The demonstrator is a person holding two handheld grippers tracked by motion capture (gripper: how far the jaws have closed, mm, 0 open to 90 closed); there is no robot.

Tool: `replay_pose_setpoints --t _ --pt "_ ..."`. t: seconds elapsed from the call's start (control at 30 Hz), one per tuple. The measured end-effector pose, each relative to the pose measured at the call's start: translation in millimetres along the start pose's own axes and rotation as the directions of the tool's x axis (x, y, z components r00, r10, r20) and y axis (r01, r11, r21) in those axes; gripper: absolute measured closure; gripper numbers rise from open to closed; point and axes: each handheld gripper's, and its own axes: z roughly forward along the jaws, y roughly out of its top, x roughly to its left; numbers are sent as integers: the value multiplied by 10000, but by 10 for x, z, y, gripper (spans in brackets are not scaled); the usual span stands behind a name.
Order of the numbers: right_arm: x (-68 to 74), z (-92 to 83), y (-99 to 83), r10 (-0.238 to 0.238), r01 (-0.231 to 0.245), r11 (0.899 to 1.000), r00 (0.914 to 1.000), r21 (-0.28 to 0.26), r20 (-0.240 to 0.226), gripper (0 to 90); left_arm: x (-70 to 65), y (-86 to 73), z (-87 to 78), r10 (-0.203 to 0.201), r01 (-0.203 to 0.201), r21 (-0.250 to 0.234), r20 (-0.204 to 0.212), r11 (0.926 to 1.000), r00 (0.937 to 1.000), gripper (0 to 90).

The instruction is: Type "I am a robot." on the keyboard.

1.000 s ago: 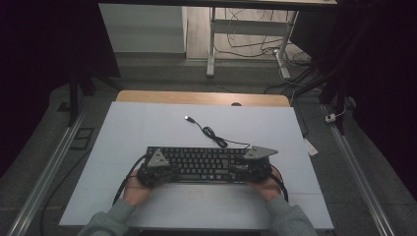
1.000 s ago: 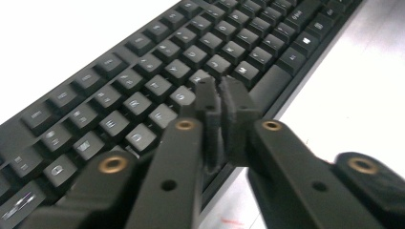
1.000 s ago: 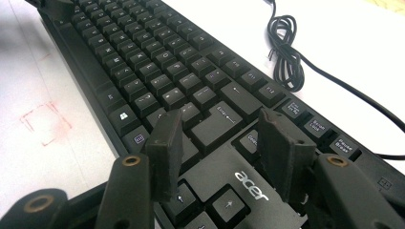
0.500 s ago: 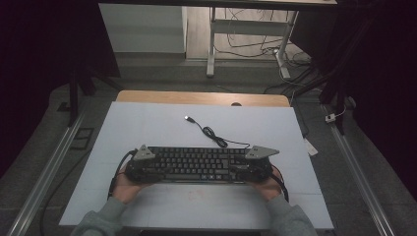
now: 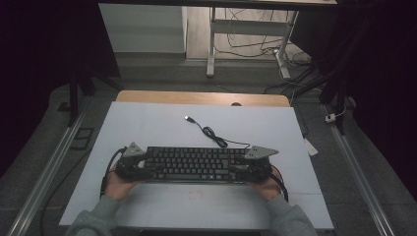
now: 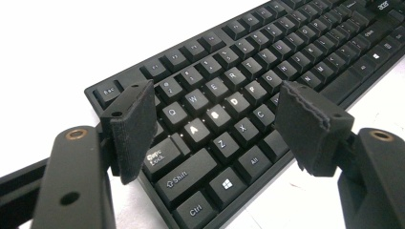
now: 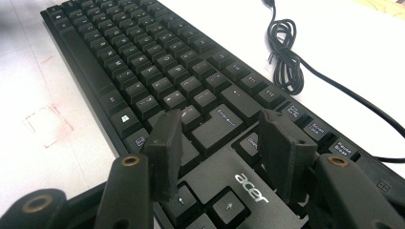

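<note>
While the keyboard [image 5: 193, 163] lies flat across the lower middle of the high view on the pale worktop [image 5: 147, 123], I judge the placing mostly done and the letting go only half done. My left hand-held gripper [image 6: 217, 124] has just been opening: its jaws stand wide over the Q-A-Z end, the pads clear of the keys, gripping nothing. My right hand-held gripper [image 7: 222, 148] hangs over the logo end, jaws partly apart astride the Enter key and the arrow keys, and I cannot tell whether its pads press the case, so that hand is left to free. The keyboard is matte black plastic with low square caps and white legends; its thin, glossy cable [image 5: 216, 137] runs to the upper middle, loosely coiled. The pads [image 6: 133, 129] look like soft, rough-cut black foam.
</note>
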Motion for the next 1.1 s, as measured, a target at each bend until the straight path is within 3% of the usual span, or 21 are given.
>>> replay_pose_setpoints --t 0.5,0.8,0.97,1.1 --pt "10 -3 3 10 -10 10000 10000 11 24 516 -7 26 -34 198 -197 8 -124 9998 9997 358" --pt "11 -20 8 58 -58 10000 10000 -69 44 516 88 245 -23 447 -447 716 16 9964 9990 428" --pt "9 -19 3 80 -80 10000 9999 -9 66 515 102 295 37 634 -649 911 196 9937 9978 513" --pt "7 -20 2 72 -72 10000 9999 -4 72 515 117 277 82 848 -896 1318 414 9872 9955 650"
